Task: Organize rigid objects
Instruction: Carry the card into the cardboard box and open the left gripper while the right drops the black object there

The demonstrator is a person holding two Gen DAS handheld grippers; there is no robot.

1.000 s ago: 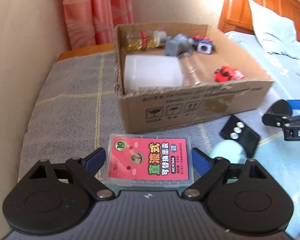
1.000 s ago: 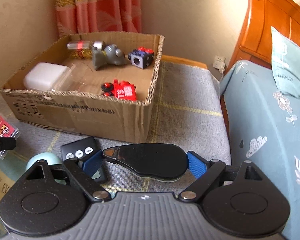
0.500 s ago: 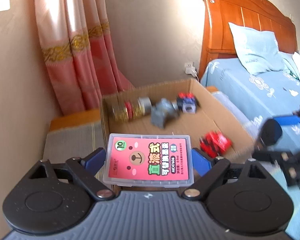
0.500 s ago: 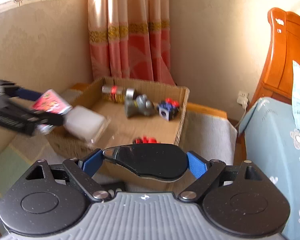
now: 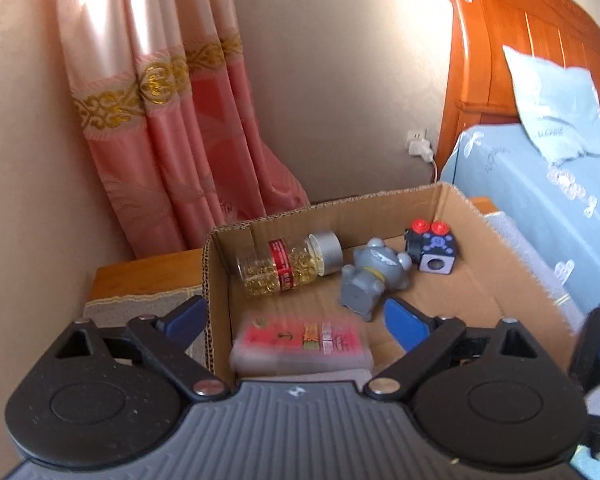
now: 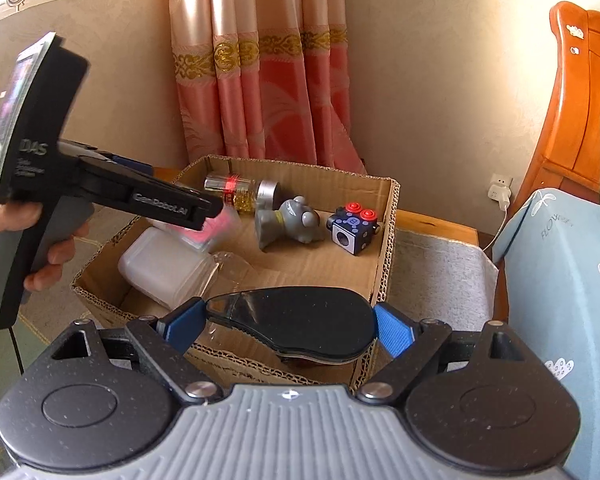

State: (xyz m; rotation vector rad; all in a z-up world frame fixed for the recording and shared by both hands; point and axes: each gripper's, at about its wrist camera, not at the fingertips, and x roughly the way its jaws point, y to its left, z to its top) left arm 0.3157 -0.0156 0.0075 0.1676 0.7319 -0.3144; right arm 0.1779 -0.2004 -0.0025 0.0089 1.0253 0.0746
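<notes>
The left gripper [image 5: 292, 320] is opening, releasing a pink case [image 5: 300, 346] above the cardboard box [image 6: 384, 264]; the right gripper [image 6: 288, 326] is gripping a black mouse [image 6: 300, 326] crosswise, nearer the box's front edge.

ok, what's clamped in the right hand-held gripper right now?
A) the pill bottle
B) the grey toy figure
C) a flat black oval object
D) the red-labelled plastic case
C: the right hand-held gripper has its blue pads pressed on both ends of a flat black oval object, held above the cardboard box; the pill bottle and grey toy figure lie inside the box.
</notes>
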